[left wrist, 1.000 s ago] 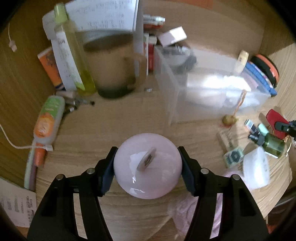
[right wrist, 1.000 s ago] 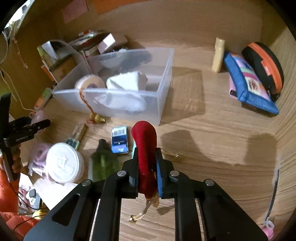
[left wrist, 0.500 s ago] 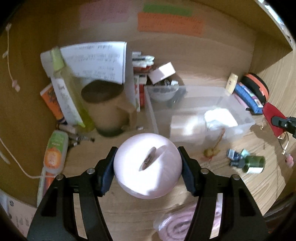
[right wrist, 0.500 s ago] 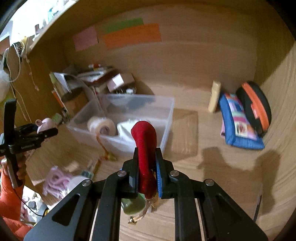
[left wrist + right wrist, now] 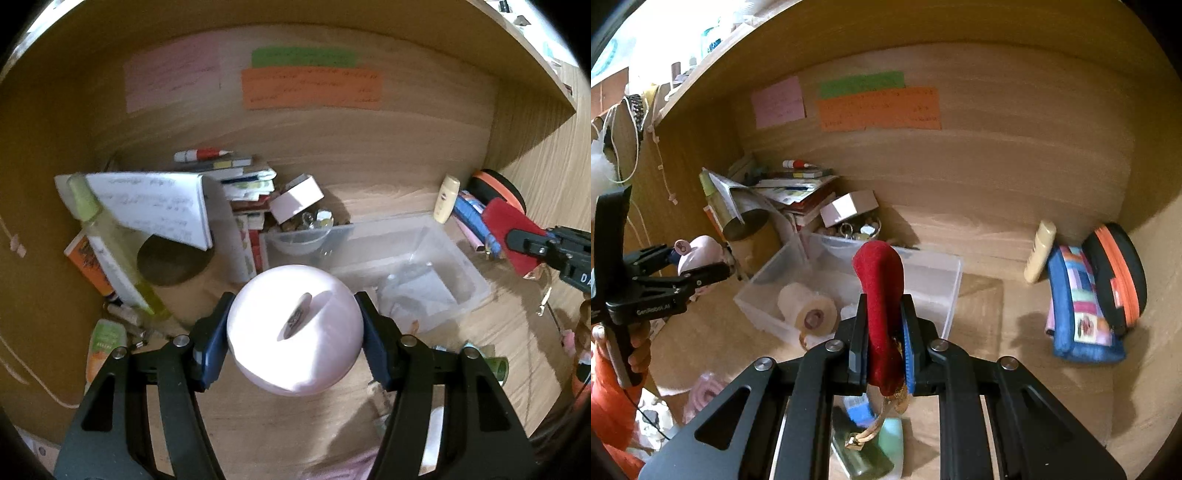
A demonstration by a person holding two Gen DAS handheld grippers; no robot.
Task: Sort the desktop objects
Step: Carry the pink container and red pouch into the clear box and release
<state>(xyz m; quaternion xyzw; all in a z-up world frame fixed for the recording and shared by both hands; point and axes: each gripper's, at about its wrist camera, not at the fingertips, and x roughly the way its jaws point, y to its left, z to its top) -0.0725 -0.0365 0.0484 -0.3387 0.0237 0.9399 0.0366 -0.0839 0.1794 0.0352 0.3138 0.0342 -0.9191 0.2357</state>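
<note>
My left gripper (image 5: pixel 293 332) is shut on a round pale pink case (image 5: pixel 295 325) and holds it in the air above the desk, left of the clear plastic bin (image 5: pixel 461 258). It also shows in the right wrist view (image 5: pixel 701 254). My right gripper (image 5: pixel 882 332) is shut on a red velvet pouch (image 5: pixel 881 288) with a gold cord hanging below, held above the desk in front of the bin (image 5: pixel 953 291). The pouch also shows at the right of the left wrist view (image 5: pixel 506 229). A roll of white tape (image 5: pixel 809 310) and white paper lie in the bin.
A stack of books (image 5: pixel 243 181), a notepad, a yellow-green bottle (image 5: pixel 110 243) and a brown mug (image 5: pixel 170 262) crowd the back left. A blue pouch (image 5: pixel 1082 317), an orange-and-black case (image 5: pixel 1115 273) and a cream tube (image 5: pixel 1039 251) stand at the right. A green bottle (image 5: pixel 864 454) lies below my right gripper.
Both grippers have risen away from the desk with their objects, so the back wall and its coloured notes now show. Both grips are unchanged.
</note>
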